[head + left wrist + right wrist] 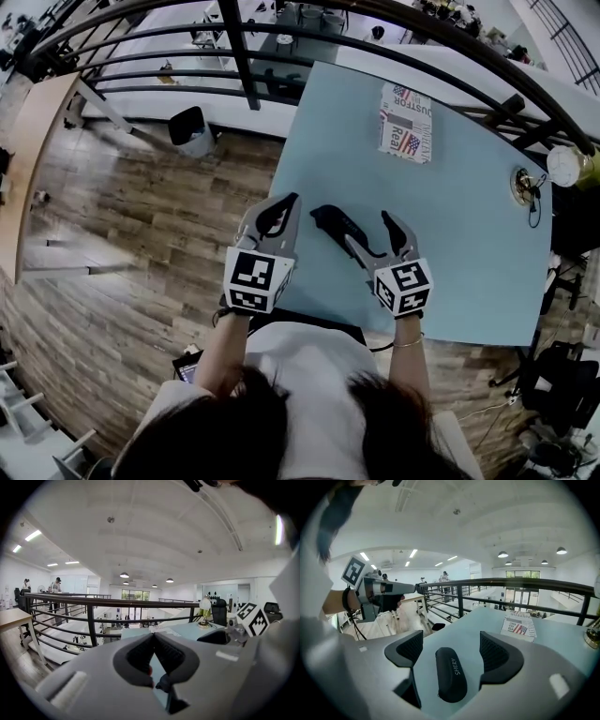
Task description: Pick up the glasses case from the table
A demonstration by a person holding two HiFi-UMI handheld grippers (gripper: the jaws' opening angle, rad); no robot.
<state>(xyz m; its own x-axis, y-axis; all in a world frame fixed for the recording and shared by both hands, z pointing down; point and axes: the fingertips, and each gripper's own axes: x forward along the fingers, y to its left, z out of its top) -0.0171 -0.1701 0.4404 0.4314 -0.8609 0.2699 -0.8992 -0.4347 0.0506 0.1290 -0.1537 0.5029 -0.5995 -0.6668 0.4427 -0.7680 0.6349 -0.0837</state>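
Two tongs (290, 201) (367, 231), one glasses case (328, 218).

We see matt black smooth glasses case (451, 674), smooth pale-blue tabletop (450, 216), wood-plank floor (122, 234), dark metal railing (234, 47), printed paper box (406, 122); right hand-held gripper (451, 639) matt grey plastic, ribbed black pads (410, 649).

**Open mezzanine office, white and evenly lit**

A pale blue desk (469, 234) stands against a dark metal railing (240, 56) that overlooks a lower level. Wood-plank floor (131, 234) runs beside the desk, with a black bin (187, 124) by the railing's foot and a light wooden table (11, 617) further along. Round pendant lamps (124, 575) and strip lights (33, 535) hang from the curved white ceiling. A bright window (135, 595) glows at the far end.
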